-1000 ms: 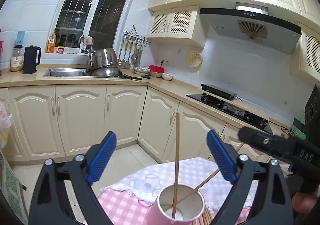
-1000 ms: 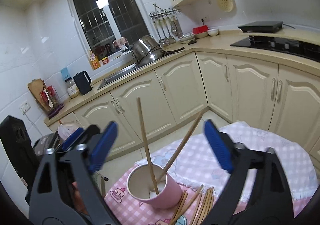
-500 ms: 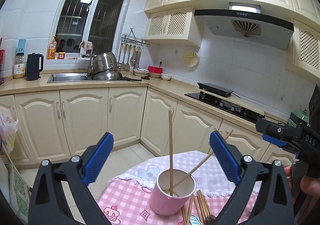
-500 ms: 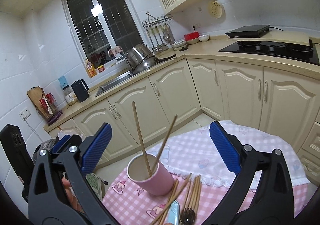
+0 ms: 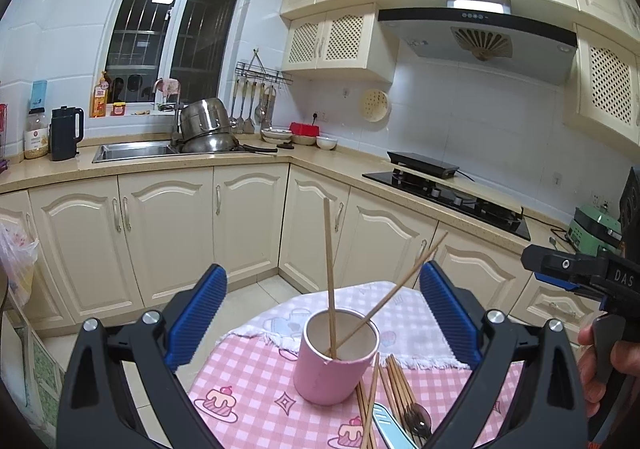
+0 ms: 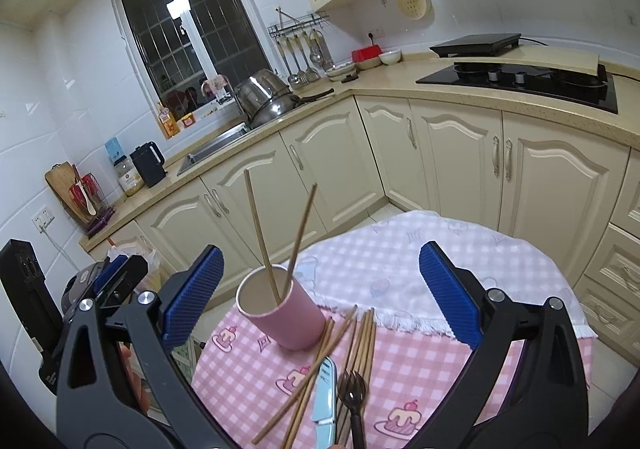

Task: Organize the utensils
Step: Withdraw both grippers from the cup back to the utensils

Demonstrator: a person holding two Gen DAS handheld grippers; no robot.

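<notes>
While poised above the table [image 5: 248,373] with blue pads spread wide and nothing between them, left gripper [image 5: 322,313] frames the pink cup [image 5: 334,363]. Same for the right gripper [image 6: 320,293]: jaws wide apart, empty, held over the cloth. Cup upright on the pink checked cloth [image 6: 248,369], with two chopsticks [image 5: 329,269] standing in it, one nearly vertical, the other leaning right in the left view. Just right of the cup, touching or nearly touching its base, a loose bundle of chopsticks [image 6: 362,337] flat on the cloth, one or two crossing the rest at a slant. Near the bundle's near end, a pale blue utensil [image 6: 325,389] and a dark fork [image 6: 352,389], side by side. Farther off, a white fringed cloth [image 6: 400,269] across the far part of the table. At the right edge of the left view, a hand [image 5: 600,365] on the right gripper's handle. Beyond the table, cream cabinets [image 5: 160,225], a sink [image 5: 132,151] with stacked steel pots [image 5: 206,127], and a black hob [image 6: 520,79] on the counter.
</notes>
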